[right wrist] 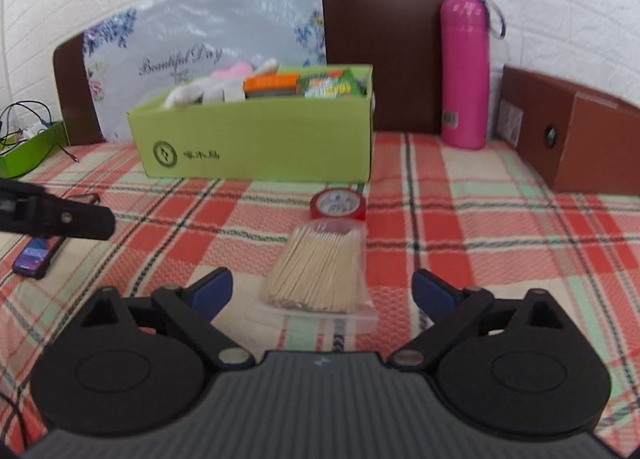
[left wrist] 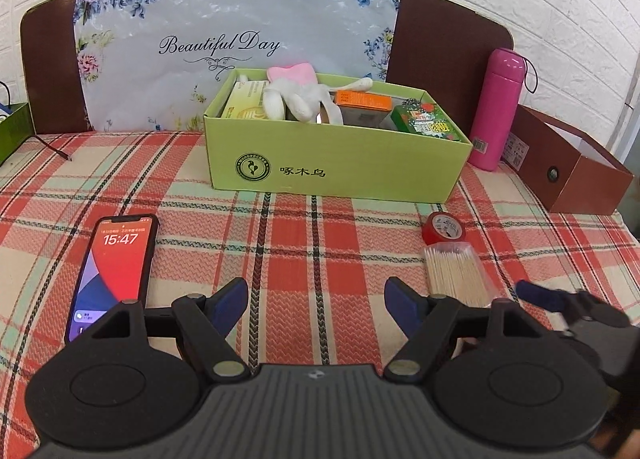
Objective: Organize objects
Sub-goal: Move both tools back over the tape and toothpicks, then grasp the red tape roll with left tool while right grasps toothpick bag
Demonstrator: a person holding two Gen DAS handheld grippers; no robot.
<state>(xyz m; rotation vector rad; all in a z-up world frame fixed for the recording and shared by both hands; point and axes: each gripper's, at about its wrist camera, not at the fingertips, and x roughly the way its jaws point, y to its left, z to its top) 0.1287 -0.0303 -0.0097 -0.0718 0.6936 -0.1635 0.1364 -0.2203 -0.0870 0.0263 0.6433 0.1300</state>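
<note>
On a red plaid bed cover (right wrist: 460, 219), the right gripper (right wrist: 322, 293) hangs wide open around a clear bag of wooden toothpicks (right wrist: 320, 271), pads not touching. The left gripper (left wrist: 316, 309) gapes empty beside a lit black smartphone (left wrist: 114, 271). Behind sits a green cardboard box (left wrist: 332, 163).
</note>
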